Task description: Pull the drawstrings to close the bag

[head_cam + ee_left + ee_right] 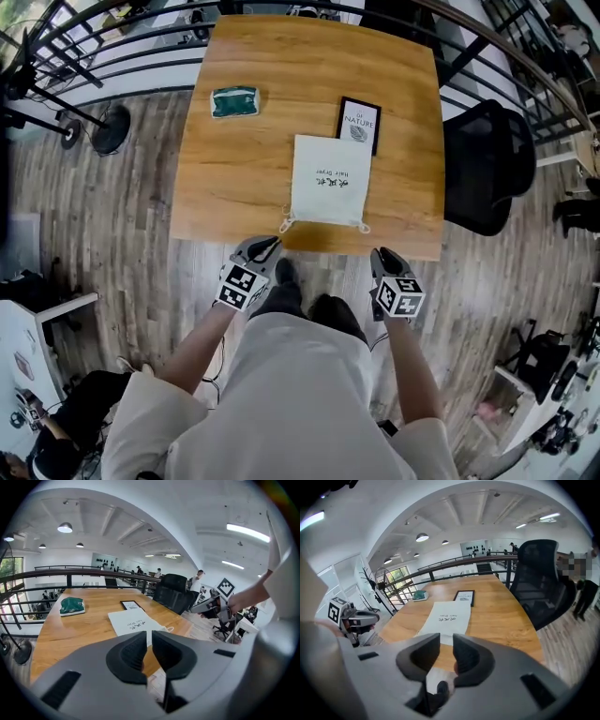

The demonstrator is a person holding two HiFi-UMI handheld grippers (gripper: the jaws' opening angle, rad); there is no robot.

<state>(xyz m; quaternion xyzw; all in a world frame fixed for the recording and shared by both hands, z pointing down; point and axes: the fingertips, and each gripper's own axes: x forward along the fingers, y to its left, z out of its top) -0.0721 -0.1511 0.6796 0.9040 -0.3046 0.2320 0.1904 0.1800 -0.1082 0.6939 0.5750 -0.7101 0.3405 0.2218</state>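
A white drawstring bag [330, 180] lies flat on the wooden table [244, 178], its mouth toward the near edge. A cord loop sticks out at each near corner: the left loop [287, 223] and the right loop [363, 226]. My left gripper [269, 247] hovers just off the table's near edge, a little short of the left loop. Its jaws stand slightly apart with nothing between them. My right gripper [384, 255] hangs below the right loop, also off the table, jaws apart and empty. The bag [133, 620] lies ahead of the left gripper [149, 637], and the bag [445, 616] lies ahead of the right gripper [446, 641].
A black-framed print [359, 124] rests just beyond the bag. A green packet [234, 101] lies at the table's far left. A black office chair [487, 169] stands right of the table. A dark railing [103, 47] curves behind it.
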